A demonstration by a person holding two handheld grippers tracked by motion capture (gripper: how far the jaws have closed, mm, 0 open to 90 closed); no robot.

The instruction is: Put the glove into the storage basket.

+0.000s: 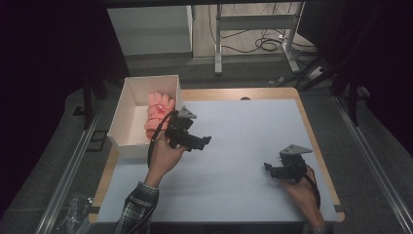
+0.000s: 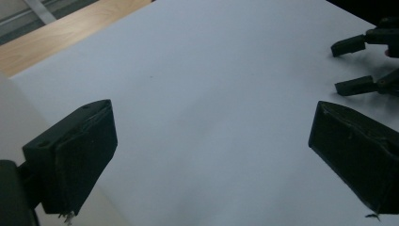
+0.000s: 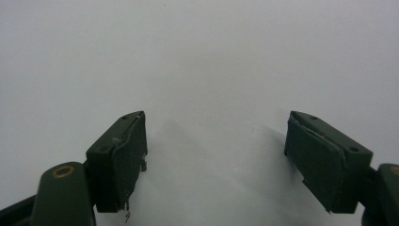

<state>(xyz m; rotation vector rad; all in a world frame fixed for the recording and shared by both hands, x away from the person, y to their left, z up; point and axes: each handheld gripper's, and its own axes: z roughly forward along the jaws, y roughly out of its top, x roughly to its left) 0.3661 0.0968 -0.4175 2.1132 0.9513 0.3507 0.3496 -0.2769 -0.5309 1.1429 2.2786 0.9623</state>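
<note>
Both your grippers are spread, nothing between the jaws: left gripper [image 1: 203,142] just beside the white box [image 1: 127,109], right gripper [image 1: 269,169] well apart over the table [image 1: 243,126]. Pink glove [image 1: 158,113] lies inside the box.

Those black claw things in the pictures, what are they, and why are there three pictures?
Each claw is a hand-held gripper: a person squeezes one in each hand. The top picture looks down from above the table. There you see the left hand-held gripper and the right hand-held gripper. The other two pictures come from little cameras riding on the grippers, looking along their black jaws. Both are open and hold nothing. A white box stands at the table's left edge, with pink gloves inside.
</note>
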